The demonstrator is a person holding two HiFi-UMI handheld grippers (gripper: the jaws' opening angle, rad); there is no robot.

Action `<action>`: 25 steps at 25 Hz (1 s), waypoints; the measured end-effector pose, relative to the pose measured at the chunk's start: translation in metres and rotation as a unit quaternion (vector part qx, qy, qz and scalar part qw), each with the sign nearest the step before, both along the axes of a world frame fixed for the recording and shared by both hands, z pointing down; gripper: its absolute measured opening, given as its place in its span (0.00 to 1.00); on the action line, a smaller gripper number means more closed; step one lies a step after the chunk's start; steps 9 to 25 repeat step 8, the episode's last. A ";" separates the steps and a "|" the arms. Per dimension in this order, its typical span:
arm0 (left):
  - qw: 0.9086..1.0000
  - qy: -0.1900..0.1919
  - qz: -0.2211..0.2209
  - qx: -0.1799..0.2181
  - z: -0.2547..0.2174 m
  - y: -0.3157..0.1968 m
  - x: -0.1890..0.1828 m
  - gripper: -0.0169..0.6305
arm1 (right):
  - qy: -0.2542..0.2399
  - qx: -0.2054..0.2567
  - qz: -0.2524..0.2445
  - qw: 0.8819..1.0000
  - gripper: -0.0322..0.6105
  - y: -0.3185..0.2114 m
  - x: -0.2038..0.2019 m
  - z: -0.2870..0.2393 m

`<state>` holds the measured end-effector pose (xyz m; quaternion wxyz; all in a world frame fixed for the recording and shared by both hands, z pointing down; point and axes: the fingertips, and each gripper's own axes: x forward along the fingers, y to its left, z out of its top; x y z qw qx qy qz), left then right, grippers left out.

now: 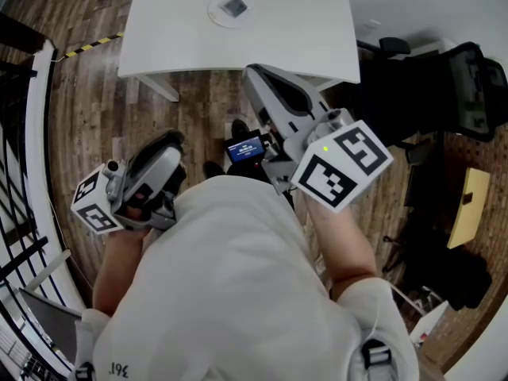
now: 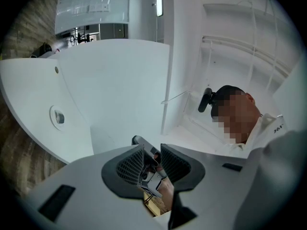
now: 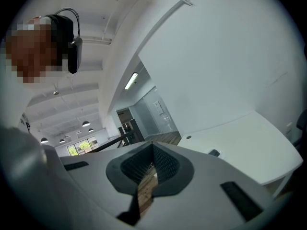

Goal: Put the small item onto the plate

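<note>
A round white plate [image 1: 228,10] lies on the white table [image 1: 302,30] far ahead, with a small grey item [image 1: 233,7] on its middle. The left gripper view shows that plate [image 2: 57,116] off to the left, and the right gripper view shows it small [image 3: 214,153]. Both grippers are held close to the person's chest, well short of the table. My right gripper [image 1: 254,74] points toward the table; its pads [image 3: 163,162] meet and hold nothing. My left gripper [image 1: 171,143] stands slightly open [image 2: 152,150], empty, with the right gripper showing through the gap.
The table's near edge and a leg [image 1: 155,86] stand over the wooden floor [image 1: 198,101]. A black office chair [image 1: 468,86] is at the right, a dark railing [image 1: 24,133] at the left, and yellow-black tape [image 1: 91,46] on the floor. A small lit screen [image 1: 246,148] sits between the grippers.
</note>
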<state>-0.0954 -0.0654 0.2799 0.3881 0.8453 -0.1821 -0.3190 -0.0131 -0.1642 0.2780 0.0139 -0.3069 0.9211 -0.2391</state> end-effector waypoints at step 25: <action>1.000 0.003 0.006 -0.003 0.001 -0.003 0.002 0.19 | 0.000 -0.008 0.004 1.000 0.05 -0.002 0.003 0.004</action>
